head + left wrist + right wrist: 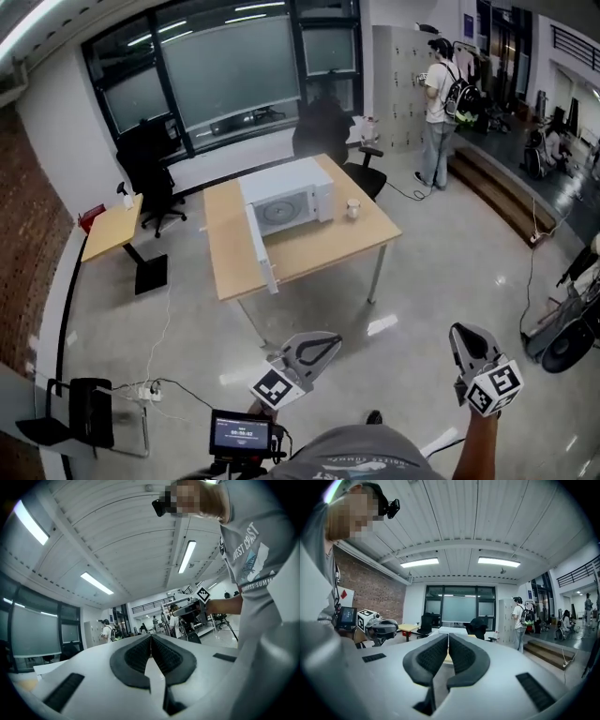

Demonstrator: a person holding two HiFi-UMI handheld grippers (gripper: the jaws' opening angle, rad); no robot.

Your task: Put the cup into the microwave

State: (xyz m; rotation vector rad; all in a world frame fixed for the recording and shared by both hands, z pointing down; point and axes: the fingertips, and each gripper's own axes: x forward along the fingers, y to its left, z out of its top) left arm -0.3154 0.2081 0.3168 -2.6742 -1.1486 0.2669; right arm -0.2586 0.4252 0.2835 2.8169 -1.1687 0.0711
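Observation:
A small white cup (352, 208) stands on the wooden table (361, 242), just right of the white microwave (286, 199), whose door (261, 246) hangs open toward me. Both grippers are held low in front of me, well short of the table. My left gripper (328, 341) has its jaws pressed together with nothing between them, as the left gripper view shows (151, 637). My right gripper (460, 332) is shut and empty too (448, 636). In the right gripper view the microwave (451, 630) shows beyond the jaw tips; the cup is hidden there.
Black office chairs (150, 173) stand behind the table. A small side table (111, 228) is at the left. A person with a backpack (439, 94) stands by lockers at the back right, near steps (497, 192). Cables and a power strip (150, 392) lie on the floor.

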